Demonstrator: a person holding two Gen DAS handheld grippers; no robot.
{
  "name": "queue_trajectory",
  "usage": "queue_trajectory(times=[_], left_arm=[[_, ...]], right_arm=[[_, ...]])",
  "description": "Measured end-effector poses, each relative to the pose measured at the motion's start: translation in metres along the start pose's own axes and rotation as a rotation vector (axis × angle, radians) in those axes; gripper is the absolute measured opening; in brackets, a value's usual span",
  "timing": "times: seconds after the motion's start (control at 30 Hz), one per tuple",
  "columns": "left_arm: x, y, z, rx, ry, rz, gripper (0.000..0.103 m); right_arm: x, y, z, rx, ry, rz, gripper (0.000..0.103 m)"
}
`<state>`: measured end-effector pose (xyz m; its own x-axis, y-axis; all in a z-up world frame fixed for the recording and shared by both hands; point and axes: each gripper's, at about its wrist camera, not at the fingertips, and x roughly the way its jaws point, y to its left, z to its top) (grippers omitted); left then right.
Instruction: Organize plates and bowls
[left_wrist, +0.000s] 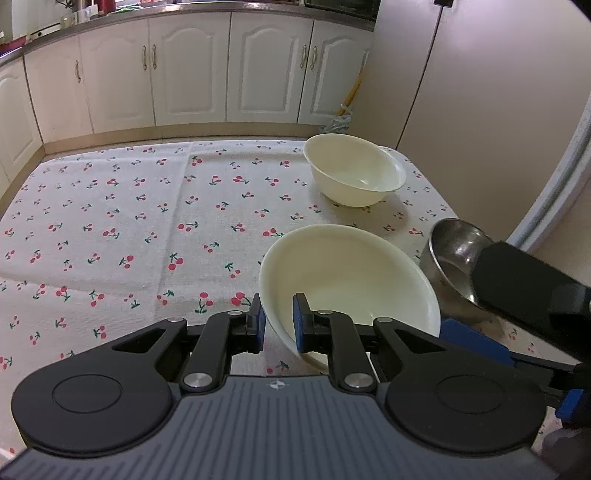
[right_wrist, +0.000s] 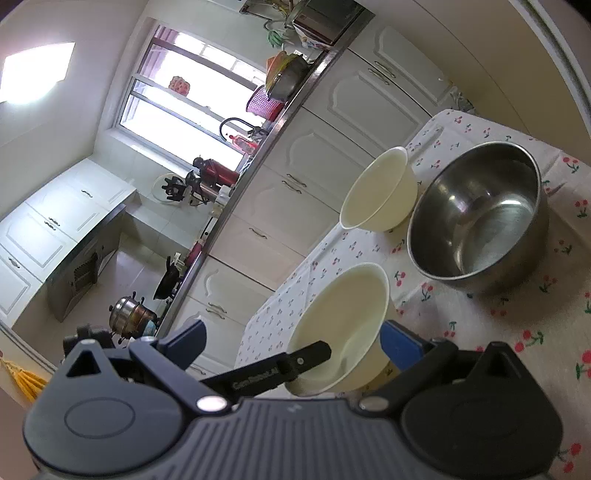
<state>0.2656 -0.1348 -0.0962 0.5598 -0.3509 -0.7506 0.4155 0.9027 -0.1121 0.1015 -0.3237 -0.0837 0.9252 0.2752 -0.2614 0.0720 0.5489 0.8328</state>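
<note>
Reading what little print there is, I find only pale lettering along the black finger that reaches into the right wrist view, something like "GenRobot.AI", too small for me to be sure of each letter. A small white emblem sits on the ribbed grey body of each tool. The bowls carry no writing that I can see.

My left tongs (left_wrist: 279, 323) are pressed together on the wall of the near cream bowl (left_wrist: 351, 273), one blue pad outside the rim and one inside. That bowl is plain, glossy, deep and round, and it sits tilted, its mouth turned away from the left tongs. It lies toward the right side of the table (left_wrist: 110, 229), near the edge closest to me, on a pale cloth printed with red cherries.

My right tongs (right_wrist: 291, 341) are spread wide; this bowl (right_wrist: 340, 325) shows between the blue pads, which do not press on it.

A second cream bowl (left_wrist: 354, 173) of the same look stands upright close to the far right corner of the table, well apart from the first. A steel bowl (right_wrist: 480, 218), shiny and dark inside, stands just beside the held bowl toward the right edge; I cannot tell whether they touch.
</note>
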Motion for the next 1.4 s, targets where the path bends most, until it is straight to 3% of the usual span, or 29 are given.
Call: queue_trajectory(times=[0.6, 1.0, 1.4], left_arm=[[-0.058, -0.019, -0.027, 0.009, -0.047, -0.068, 0.017], [-0.097, -0.040, -0.071, 0.001, -0.039, -0.144, 0.017], [-0.108, -0.030, -0.113, -0.054, -0.008, -0.172, 0.017]], right_arm=[[-0.051, 0.017, -0.021, -0.014, -0.027, 0.015, 0.102], [-0.102, 0.021, -0.047, -0.038, -0.040, -0.005, 0.103], [-0.118, 0.021, -0.074, -0.052, 0.005, -0.029, 0.103]])
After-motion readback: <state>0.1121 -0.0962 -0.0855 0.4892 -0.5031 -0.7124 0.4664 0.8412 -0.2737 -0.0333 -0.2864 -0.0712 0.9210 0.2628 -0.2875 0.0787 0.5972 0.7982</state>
